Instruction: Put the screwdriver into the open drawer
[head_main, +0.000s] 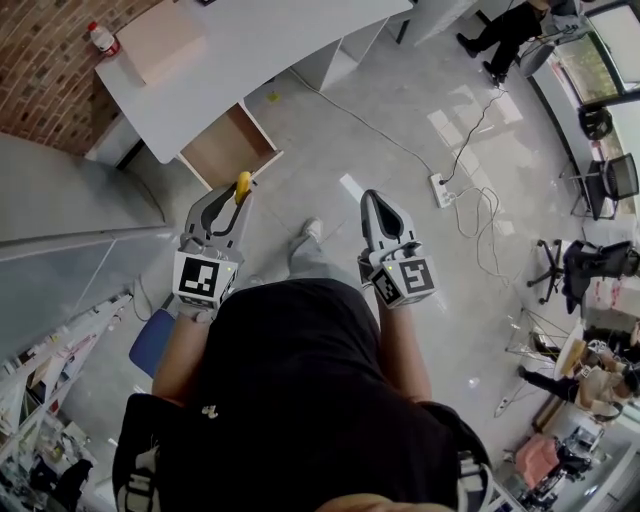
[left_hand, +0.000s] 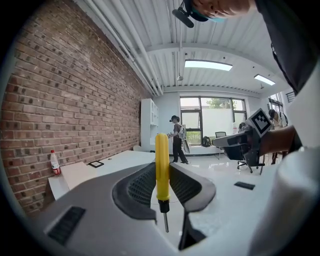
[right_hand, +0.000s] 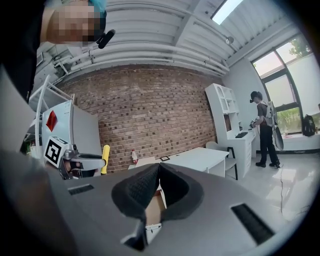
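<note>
Left gripper (head_main: 234, 203), near the open drawer (head_main: 228, 148), clamps the screwdriver (left_hand: 161, 165) by its handle, apparently for delivery; right gripper (head_main: 379, 204), closed and empty, waits farther off.

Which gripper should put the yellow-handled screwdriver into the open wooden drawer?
Left: the left gripper holds the yellow-handled screwdriver, nearer the open wooden drawer; the right gripper is shut, empty.
</note>
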